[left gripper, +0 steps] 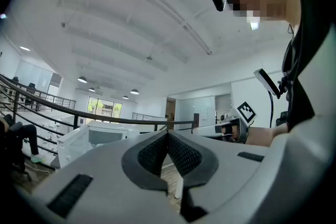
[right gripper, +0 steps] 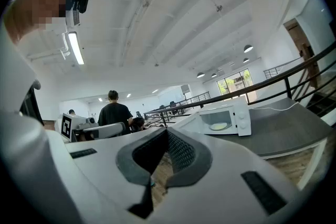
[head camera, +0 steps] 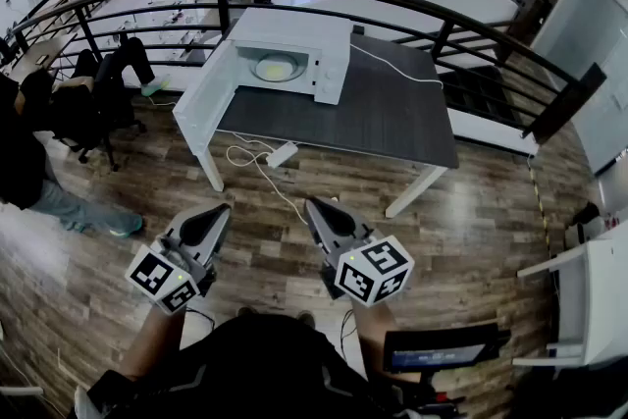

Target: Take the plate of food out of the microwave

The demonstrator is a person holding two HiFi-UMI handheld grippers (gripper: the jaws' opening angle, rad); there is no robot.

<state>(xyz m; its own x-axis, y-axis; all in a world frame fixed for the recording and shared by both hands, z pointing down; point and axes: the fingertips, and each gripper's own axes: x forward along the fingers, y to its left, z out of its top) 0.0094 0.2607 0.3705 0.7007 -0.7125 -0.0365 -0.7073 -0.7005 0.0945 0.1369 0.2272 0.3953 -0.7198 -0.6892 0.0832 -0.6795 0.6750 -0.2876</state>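
Observation:
A white microwave [head camera: 287,54] stands on the dark table [head camera: 383,113] with its door [head camera: 203,93] swung open to the left. Inside it lies a plate of yellowish food [head camera: 278,68]. The microwave [right gripper: 227,118] and the plate [right gripper: 218,126] also show in the right gripper view, and the microwave [left gripper: 100,136] in the left gripper view. Both grippers hover over the wooden floor, well short of the table. My left gripper [head camera: 218,218] is shut and empty. My right gripper [head camera: 313,212] is shut too, with nothing in it.
A white cable runs from a power brick [head camera: 282,154] at the table's front edge down to the floor. A curved black railing [head camera: 392,0] stands behind the table. A seated person [head camera: 44,128] is at the left. White furniture [head camera: 579,299] stands at the right.

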